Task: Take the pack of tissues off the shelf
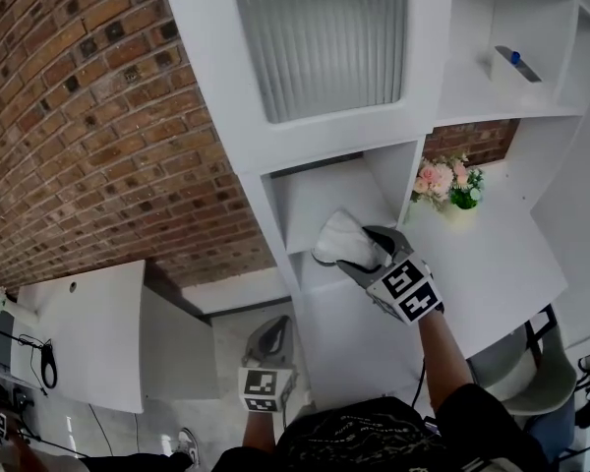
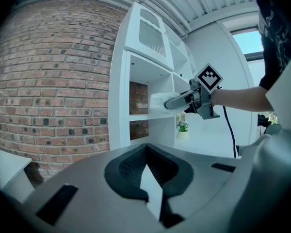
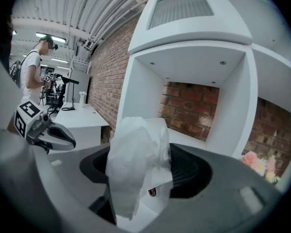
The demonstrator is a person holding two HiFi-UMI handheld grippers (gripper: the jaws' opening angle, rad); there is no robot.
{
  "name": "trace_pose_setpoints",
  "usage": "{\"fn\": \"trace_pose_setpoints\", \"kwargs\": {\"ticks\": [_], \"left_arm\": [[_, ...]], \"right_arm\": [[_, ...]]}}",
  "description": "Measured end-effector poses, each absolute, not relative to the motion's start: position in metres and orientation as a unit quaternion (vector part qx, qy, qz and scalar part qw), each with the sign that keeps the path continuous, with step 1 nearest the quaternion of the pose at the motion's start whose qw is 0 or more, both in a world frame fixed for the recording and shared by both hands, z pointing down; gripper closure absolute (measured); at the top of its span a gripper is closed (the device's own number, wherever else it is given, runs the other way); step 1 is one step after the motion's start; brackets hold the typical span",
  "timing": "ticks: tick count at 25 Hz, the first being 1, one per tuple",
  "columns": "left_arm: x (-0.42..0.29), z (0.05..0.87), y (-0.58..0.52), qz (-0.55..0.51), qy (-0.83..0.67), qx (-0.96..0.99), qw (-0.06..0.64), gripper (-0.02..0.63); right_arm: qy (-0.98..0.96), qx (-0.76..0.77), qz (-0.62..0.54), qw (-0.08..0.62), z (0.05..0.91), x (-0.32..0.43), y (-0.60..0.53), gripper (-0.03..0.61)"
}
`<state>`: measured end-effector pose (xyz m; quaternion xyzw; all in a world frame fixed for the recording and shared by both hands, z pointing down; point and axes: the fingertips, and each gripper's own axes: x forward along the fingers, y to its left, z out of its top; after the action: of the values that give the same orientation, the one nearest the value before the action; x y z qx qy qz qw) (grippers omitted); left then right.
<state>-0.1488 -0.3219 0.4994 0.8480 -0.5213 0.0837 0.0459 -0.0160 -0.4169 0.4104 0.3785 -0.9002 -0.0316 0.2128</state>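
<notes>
**Right fingers clamped on the tissue pack at the mouth of the shelf**

My right gripper (image 1: 360,254) reaches up to the white shelf unit (image 1: 271,205). Its two fingers are pressed onto the pack of tissues (image 1: 340,238), one on each side. The pack is soft, white and crinkled in clear wrap. It sits at the front of the shelf's open cubby, just below the ribbed glass door (image 1: 320,37). I cannot tell whether its underside touches the cubby's board. In the right gripper view the pack fills the space between my fingers, and the cubby's brick back panel shows behind it.

My left gripper (image 1: 269,328) hangs low in front of the shelf's base, well apart from the pack. Its fingers are closed tip to tip with nothing between them.

To the right of the shelf, a small pot of pink flowers (image 1: 446,187) stands on a white counter. To the left of the shelf runs a brick wall (image 1: 79,116) (red-brown, with pale mortar). A white table (image 1: 88,332) stands farther left, by that wall.
</notes>
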Motion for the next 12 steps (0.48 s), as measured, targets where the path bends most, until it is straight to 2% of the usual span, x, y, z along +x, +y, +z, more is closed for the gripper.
{"fn": "trace_pose_setpoints", "kwargs": {"ticks": [12], "left_arm": [[-0.114,0.504,-0.304,0.077,-0.506,0.858,0.050,0.606]], "right_arm": [[-0.899,0.380,0.001,0.217,0.439,0.008,-0.375,0.282]]}}
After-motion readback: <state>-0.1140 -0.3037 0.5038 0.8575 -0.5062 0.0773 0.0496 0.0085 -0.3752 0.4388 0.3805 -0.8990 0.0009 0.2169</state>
